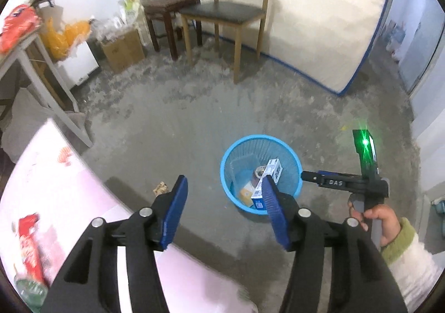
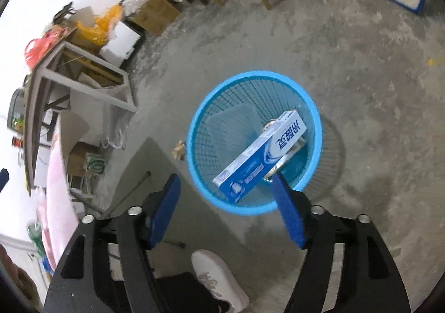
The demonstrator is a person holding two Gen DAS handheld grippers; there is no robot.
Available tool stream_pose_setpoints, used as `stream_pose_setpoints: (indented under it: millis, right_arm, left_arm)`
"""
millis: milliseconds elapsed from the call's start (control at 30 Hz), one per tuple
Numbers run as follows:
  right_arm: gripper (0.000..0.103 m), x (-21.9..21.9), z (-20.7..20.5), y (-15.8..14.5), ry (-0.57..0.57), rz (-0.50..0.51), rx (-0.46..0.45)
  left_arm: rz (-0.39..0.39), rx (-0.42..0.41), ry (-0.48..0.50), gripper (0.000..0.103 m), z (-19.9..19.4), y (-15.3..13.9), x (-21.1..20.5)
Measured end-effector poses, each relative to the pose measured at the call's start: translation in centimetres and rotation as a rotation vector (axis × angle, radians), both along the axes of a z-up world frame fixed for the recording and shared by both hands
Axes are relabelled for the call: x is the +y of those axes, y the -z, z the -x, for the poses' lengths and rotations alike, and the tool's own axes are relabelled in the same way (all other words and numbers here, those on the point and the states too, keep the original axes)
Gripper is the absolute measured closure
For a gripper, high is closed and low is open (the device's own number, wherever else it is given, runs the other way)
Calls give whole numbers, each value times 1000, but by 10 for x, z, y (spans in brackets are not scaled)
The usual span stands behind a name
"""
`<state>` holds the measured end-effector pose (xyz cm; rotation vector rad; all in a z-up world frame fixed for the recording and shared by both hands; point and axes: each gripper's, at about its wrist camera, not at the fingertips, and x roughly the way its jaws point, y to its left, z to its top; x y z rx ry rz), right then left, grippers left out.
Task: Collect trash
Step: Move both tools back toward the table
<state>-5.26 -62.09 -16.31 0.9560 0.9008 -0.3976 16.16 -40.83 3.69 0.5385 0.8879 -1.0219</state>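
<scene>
Right wrist: box (image 2: 260, 155) in basket (image 2: 200, 118), beyond open jaws

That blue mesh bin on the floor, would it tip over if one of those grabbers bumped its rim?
Probably fairly easily. The bin looks like thin plastic mesh, so likely light. It narrows toward the bottom, giving a small base. The long box leans against one side with a can underneath, which adds little weight, so a nudge might slide or tip it.
</scene>
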Motion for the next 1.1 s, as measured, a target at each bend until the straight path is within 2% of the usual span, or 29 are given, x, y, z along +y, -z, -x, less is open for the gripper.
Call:
stream_pose_setpoints:
  millis: [167,333,433,533,600,700,767,900,1100]
  right_arm:
    - [28,41,29,-44,-27,41,-72]
    - [26,91,43,-73,-94,43,-145]
    - [25,121,40,-90,-152,35,-184]
    - [25,153,31,-112,-232,44,-233]
    - [25,178,20,-129,-309,61,-272]
    - [25,215,2,-145,-429,81,-297]
    - [25,240,-13,-150,-525,100,-300]
    - [24,295,-45,-156,-727,121,-302]
    - [24,355,-70,-155,-880,112,-288]
  left_arm:
    - [128,-24,-59,36,4,-50,105]
    - [231,-73,-219,30,7,-79,225]
    - [259,-87,-323,28,15,-77,289]
    - [265,-92,-392,28,26,-63,334]
    - [285,-103,-405,27,40,-51,363]
    - [263,-88,-367,22,55,-25,385]
    - [241,-72,-299,19,67,-4,390]
    - [155,-139,-187,17,78,30,385]
    - [68,-200,-97,14,60,65,377]
